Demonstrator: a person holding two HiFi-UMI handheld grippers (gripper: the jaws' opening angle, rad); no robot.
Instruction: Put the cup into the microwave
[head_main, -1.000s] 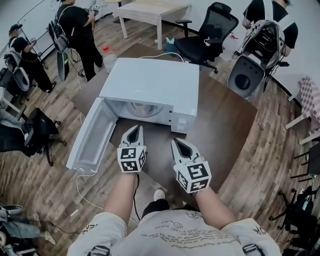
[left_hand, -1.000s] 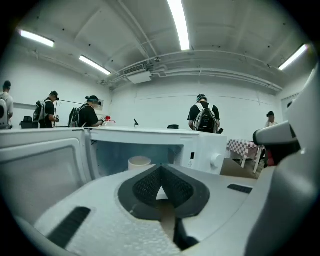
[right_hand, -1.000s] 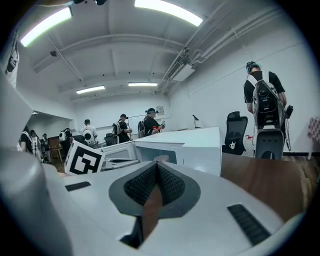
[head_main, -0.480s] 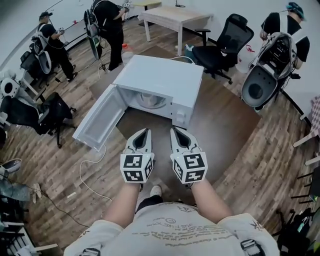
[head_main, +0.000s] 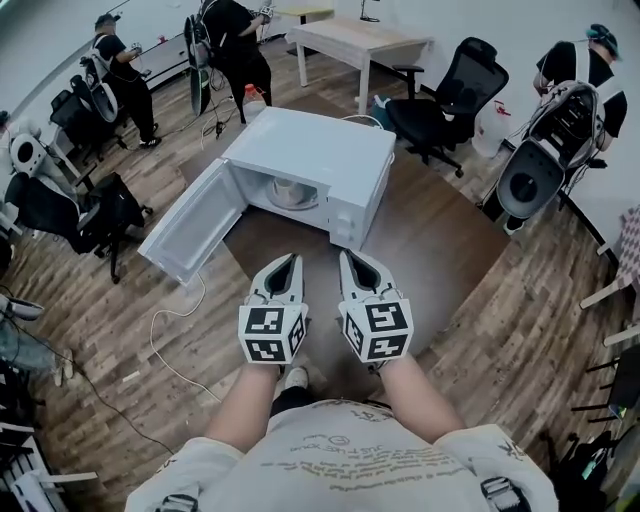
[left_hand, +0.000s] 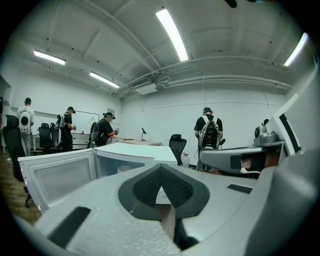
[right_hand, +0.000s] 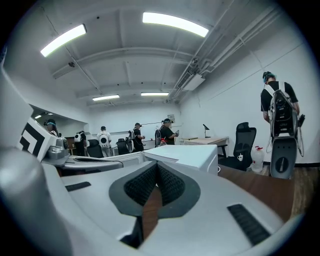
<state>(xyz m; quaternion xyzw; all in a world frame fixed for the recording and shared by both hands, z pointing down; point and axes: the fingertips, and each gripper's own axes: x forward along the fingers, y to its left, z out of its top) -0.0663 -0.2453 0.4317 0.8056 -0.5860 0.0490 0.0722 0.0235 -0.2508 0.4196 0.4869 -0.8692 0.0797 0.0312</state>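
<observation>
The white microwave (head_main: 310, 150) stands on the brown table (head_main: 440, 240) with its door (head_main: 190, 222) swung wide open to the left. A pale cup (head_main: 288, 189) sits inside the cavity; the left gripper view also shows the cup (left_hand: 124, 169) there. My left gripper (head_main: 284, 262) and right gripper (head_main: 352, 258) hover side by side over the table's near part, well short of the microwave. Both point at it. In its own view the left gripper (left_hand: 161, 169) is shut on nothing, and so is the right gripper (right_hand: 157, 169).
A white cable (head_main: 175, 330) trails on the wooden floor below the door. Black office chairs (head_main: 450, 95) and a white desk (head_main: 360, 40) stand behind the table. Several people (head_main: 235, 50) with gear stand at the back left and far right.
Both grippers have drawn back from the microwave toward me and risen. The left one moved further, away from the door and closer to the right one. Jaws stayed shut.
</observation>
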